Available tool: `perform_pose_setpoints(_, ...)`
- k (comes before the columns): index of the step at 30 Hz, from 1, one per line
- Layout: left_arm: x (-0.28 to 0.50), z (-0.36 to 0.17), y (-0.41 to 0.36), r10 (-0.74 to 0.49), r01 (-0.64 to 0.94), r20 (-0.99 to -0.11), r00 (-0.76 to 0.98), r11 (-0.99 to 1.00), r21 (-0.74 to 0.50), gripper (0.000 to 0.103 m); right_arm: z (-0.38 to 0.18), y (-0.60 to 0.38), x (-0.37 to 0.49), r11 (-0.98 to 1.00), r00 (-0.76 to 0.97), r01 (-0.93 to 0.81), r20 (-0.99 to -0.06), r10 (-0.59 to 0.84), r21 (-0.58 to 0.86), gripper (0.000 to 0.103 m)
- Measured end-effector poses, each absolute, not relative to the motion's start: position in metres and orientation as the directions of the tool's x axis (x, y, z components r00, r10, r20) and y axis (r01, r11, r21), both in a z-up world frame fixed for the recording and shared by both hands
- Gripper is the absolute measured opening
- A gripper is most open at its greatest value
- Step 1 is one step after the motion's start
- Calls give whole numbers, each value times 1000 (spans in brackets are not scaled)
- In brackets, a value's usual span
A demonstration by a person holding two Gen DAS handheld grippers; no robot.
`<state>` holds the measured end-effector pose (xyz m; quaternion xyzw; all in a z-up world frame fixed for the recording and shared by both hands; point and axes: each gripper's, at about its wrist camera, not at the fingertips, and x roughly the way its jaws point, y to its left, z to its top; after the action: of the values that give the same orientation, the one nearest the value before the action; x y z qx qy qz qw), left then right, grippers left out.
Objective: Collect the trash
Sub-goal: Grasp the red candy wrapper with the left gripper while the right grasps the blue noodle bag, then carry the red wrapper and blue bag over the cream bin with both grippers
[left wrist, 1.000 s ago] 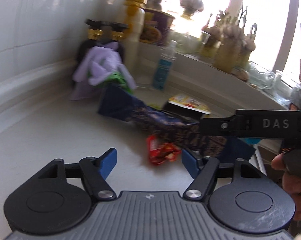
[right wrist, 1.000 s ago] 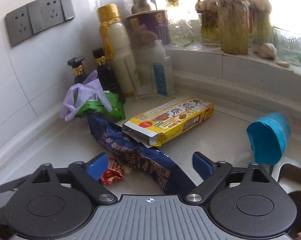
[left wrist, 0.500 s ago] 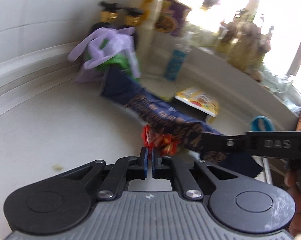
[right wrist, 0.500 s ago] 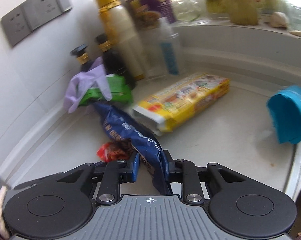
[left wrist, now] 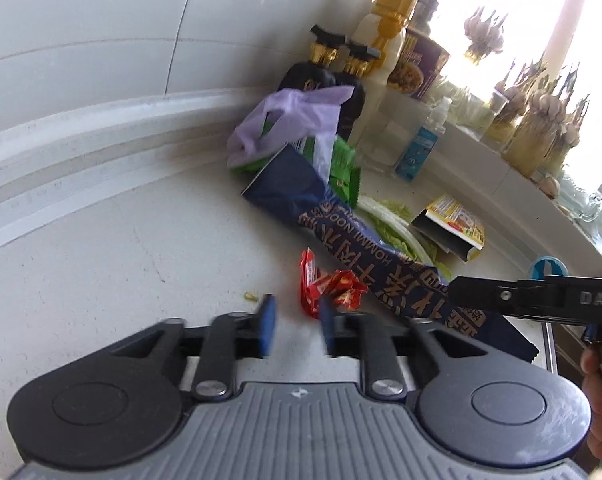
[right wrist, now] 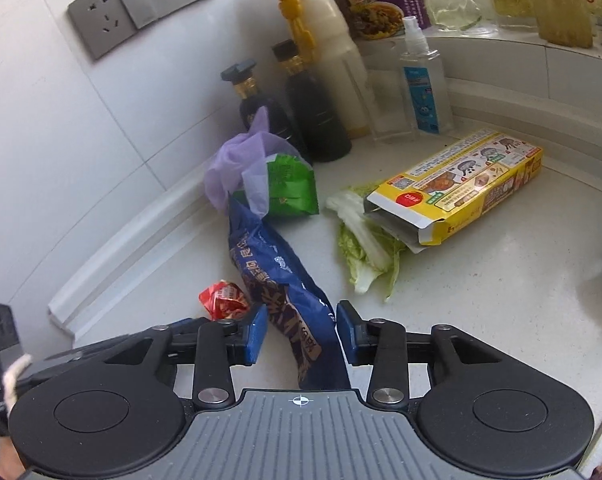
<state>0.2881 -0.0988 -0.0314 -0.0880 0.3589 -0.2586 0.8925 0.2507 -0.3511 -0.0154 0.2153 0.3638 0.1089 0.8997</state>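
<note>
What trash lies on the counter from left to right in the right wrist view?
Red wrapper → blue bag → cabbage leaf → yellow box. The purple bag and green packet overlap above the blue bag, so they are left out.

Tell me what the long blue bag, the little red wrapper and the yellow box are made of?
Blue bag: probably thin plastic film, glossy, since it creases and catches light. Red wrapper: looks like shiny foil or plastic, crumpled tight with bright glints. Yellow box: printed cardboard, with stiff flat sides and an open end flap.
</note>
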Motion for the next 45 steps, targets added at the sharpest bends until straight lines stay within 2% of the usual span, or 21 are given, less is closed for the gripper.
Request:
perform_pose_setpoints(4, 289, -32, -104, -551, 425, -571, 609, 834, -351, 39, -20, -349, 253, 879, 723, -45, -592, 356, 474, 38)
perform_pose_setpoints(7, 293, -31, -113, -544, 435, -570, 615, 838, -330, 42, -24, -344, 259, 882, 718, -49, -597, 357, 469, 38)
perform_pose_setpoints(10, 297, -34, -119, -541, 433, -578, 611, 840, -328, 38, -28, -337, 263, 898, 713, -55, -612, 341, 436, 39)
perform_pose_setpoints(12, 298, -35, -120, -529, 423, -583, 617, 847, -320, 30, -29, -331, 265, 917, 710, -62, -628, 318, 395, 39)
perform_pose_setpoints(15, 296, -34, -116, -525, 407, -570, 632, 851, -332, 19, -30, -319, 266, 945, 717, -71, -642, 271, 320, 30)
perform_pose_setpoints(19, 292, -31, -108, -485, 357, -570, 664, 875, -328, 13, -25, -316, 262, 943, 728, -102, -623, 287, 315, 21)
perform_pose_setpoints(28, 277, -21, -79, -459, 299, -568, 683, 886, -355, 12, 2, -329, 246, 914, 786, -143, -517, 337, 379, 19)
perform_pose_setpoints(36, 259, -8, -54, -440, 265, -557, 705, 891, -368, 12, 22, -326, 234, 910, 807, -175, -475, 351, 375, 19)
perform_pose_setpoints(45, 230, 12, -20, -405, 229, -507, 761, 899, -374, 12, 44, -288, 211, 913, 804, -340, -434, 406, 224, 19)
